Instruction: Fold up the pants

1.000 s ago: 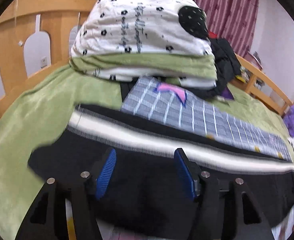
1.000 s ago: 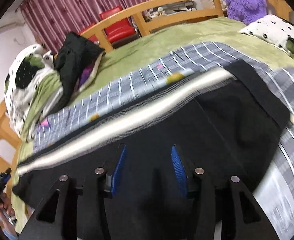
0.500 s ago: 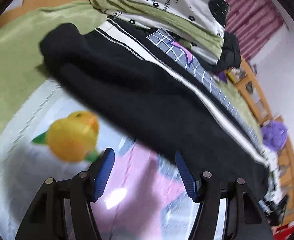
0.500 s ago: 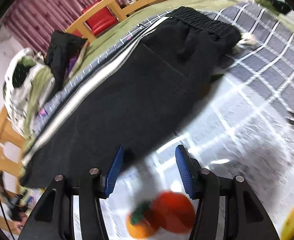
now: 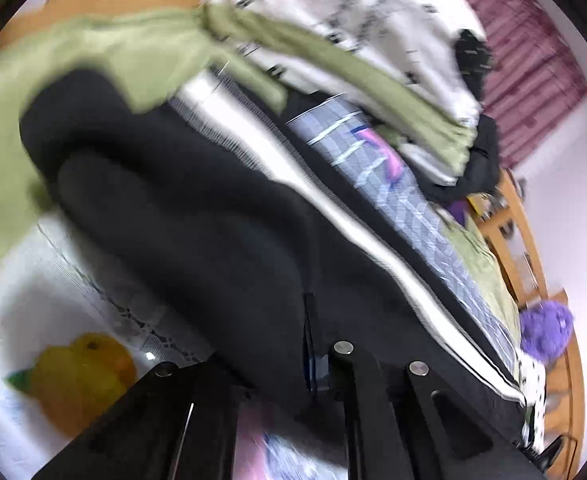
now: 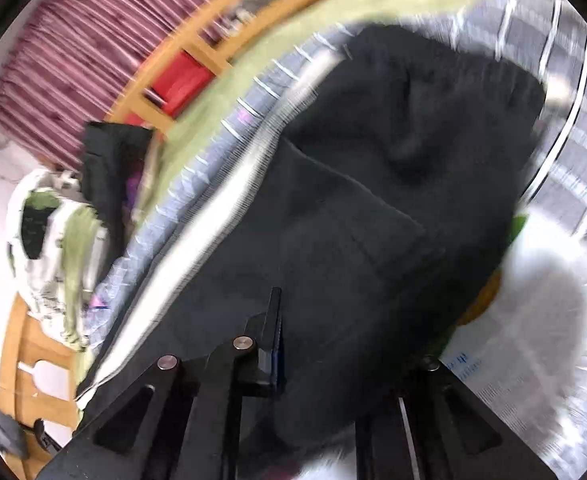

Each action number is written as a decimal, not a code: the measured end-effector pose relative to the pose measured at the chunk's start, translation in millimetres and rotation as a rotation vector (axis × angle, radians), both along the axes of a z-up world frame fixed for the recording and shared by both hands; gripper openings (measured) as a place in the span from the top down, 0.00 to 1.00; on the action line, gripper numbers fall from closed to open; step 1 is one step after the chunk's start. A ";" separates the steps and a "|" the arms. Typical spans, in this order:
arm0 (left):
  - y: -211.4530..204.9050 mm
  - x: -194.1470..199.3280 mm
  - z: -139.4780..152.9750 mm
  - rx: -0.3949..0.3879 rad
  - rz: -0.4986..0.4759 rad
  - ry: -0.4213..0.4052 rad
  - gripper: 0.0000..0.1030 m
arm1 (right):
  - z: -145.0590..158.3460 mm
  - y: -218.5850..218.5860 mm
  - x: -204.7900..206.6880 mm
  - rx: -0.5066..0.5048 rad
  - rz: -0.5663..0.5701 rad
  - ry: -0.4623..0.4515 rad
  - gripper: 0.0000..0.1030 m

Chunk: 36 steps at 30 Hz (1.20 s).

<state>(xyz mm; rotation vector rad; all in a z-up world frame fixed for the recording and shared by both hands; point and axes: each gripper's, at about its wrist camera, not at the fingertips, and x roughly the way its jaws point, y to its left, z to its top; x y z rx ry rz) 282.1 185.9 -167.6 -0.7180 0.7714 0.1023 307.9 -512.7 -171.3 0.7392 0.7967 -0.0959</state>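
Pants: black track pants (image 5: pixel 221 216) with a white side stripe (image 5: pixel 377 248) lie lengthwise along the near edge of the bed, over a grey checked blanket (image 5: pixel 421 216) and a fruit-print sheet (image 5: pixel 73 376).
Change: half a second ago both pairs of fingers stood apart above the near hem; now both have dropped onto the cloth.
Left gripper (image 5: pixel 313 344): clenched on the black fabric's near edge, which bunches over it.
Right gripper (image 6: pixel 277 340): its jaws are closing, with black fabric (image 6: pixel 373 200) gathered between them.
Meaning: both ends of the near edge look gripped, so the lengthwise fold toward the stripe can likely begin.
Clarity: heavy motion blur; pad contact is partly hidden.
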 end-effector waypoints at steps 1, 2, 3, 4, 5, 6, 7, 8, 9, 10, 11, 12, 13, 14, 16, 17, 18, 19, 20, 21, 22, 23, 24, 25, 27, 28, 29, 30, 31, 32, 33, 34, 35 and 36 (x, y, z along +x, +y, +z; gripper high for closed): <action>-2.1 -7.9 11.9 0.007 -0.027 -0.013 0.90 | 15.0 1.7 -11.1 -0.019 0.022 -0.019 0.88; -5.8 -19.6 25.3 0.016 -0.061 -0.023 0.90 | 27.3 3.1 -21.4 -0.039 0.036 -0.029 0.88; -9.6 -29.6 33.9 0.035 -0.086 -0.024 0.90 | 39.8 4.4 -34.8 -0.065 0.048 -0.034 0.88; -14.1 -41.5 42.0 0.066 -0.109 -0.022 0.90 | 46.8 4.6 -44.2 -0.083 0.059 -0.034 0.88; -20.8 -59.9 49.1 0.109 -0.136 -0.016 0.90 | 53.4 3.7 -56.8 -0.099 0.073 -0.030 0.88; -22.7 -69.3 51.3 0.121 -0.147 -0.011 0.90 | 56.4 0.8 -69.6 -0.103 0.085 -0.022 0.88; -25.4 -83.1 53.1 0.127 -0.164 -0.008 0.90 | 56.4 -4.0 -84.7 -0.099 0.098 -0.007 0.88; -27.8 -99.3 52.8 0.123 -0.181 -0.004 0.90 | 54.7 -10.2 -100.3 -0.092 0.106 0.008 0.88; -28.8 -110.4 51.6 0.119 -0.188 0.004 0.90 | 52.8 -15.1 -114.4 -0.088 0.110 0.018 0.88; -30.4 -122.4 48.5 0.118 -0.197 0.019 0.90 | 49.3 -18.8 -132.2 -0.094 0.119 0.031 0.88; -33.2 -134.5 43.9 0.118 -0.203 0.039 0.90 | 45.1 -22.0 -146.3 -0.107 0.128 0.045 0.88; -34.6 -142.8 38.8 0.118 -0.204 0.056 0.90 | 38.5 -25.9 -161.1 -0.114 0.131 0.061 0.88; -35.2 -149.3 32.9 0.122 -0.201 0.073 0.90 | 31.1 -28.4 -170.8 -0.113 0.127 0.076 0.88; -36.6 -154.0 25.6 0.134 -0.194 0.099 0.90 | 21.2 -32.4 -179.6 -0.107 0.124 0.099 0.88; -38.1 -156.9 14.2 0.161 -0.179 0.150 0.87 | -1.6 -36.0 -184.7 -0.086 0.120 0.156 0.84; -37.5 -157.4 9.7 0.174 -0.173 0.182 0.80 | -8.6 -38.9 -187.4 -0.080 0.116 0.176 0.81; -37.8 -160.0 7.6 0.187 -0.169 0.209 0.74 | -11.5 -41.5 -192.1 -0.074 0.118 0.179 0.80; -38.4 -162.7 6.6 0.205 -0.167 0.240 0.62 | -10.8 -44.2 -196.4 -0.072 0.122 0.169 0.77; -38.6 -166.3 6.6 0.224 -0.173 0.256 0.54 | -4.8 -48.9 -202.9 -0.083 0.115 0.147 0.75; -38.5 -170.8 7.1 0.235 -0.174 0.254 0.50 | 1.4 -53.5 -208.6 -0.098 0.102 0.120 0.71; -38.6 -175.7 9.3 0.252 -0.169 0.248 0.44 | 8.4 -61.1 -214.1 -0.112 0.078 0.087 0.67; -38.0 -182.4 12.4 0.269 -0.161 0.238 0.41 | 12.6 -69.6 -217.4 -0.108 0.052 0.055 0.59; -37.9 -186.9 14.2 0.271 -0.159 0.230 0.41 | 12.7 -75.6 -215.5 -0.083 0.038 0.038 0.52; -38.1 -190.0 15.8 0.266 -0.160 0.223 0.41 | 8.2 -83.9 -210.6 -0.040 0.026 0.036 0.51; -40.2 -193.3 18.5 0.252 -0.165 0.210 0.41 | -3.1 -96.6 -196.6 -0.012 -0.033 0.077 0.49; -41.5 -194.5 20.5 0.249 -0.171 0.206 0.41 | -5.9 -101.7 -191.8 -0.031 -0.082 0.088 0.49; -43.3 -196.4 24.1 0.262 -0.176 0.201 0.41 | -5.9 -106.7 -189.5 -0.041 -0.109 0.077 0.49; -46.1 -196.5 26.7 0.275 -0.177 0.199 0.41 | -4.7 -111.0 -187.5 -0.036 -0.128 0.055 0.49; -48.1 -198.0 30.8 0.295 -0.176 0.190 0.41 | -3.4 -114.1 -183.7 -0.026 -0.140 0.038 0.49; -49.8 -200.4 36.3 0.316 -0.179 0.167 0.41 | -4.0 -118.8 -179.0 -0.013 -0.151 0.033 0.49; -51.0 -200.1 39.4 0.322 -0.181 0.156 0.41 | -7.0 -124.1 -170.6 0.005 -0.156 0.053 0.49; -52.0 -200.2 42.8 0.328 -0.185 0.142 0.41 | -9.0 -127.6 -162.6 0.006 -0.159 0.072 0.53; -53.4 -199.2 45.1 0.331 -0.191 0.135 0.41 | -7.9 -130.1 -157.5 -0.016 -0.164 0.088 0.78; -55.3 -197.7 47.6 0.338 -0.200 0.135 0.41 | -0.8 -130.3 -152.4 -0.053 -0.145 0.074 0.85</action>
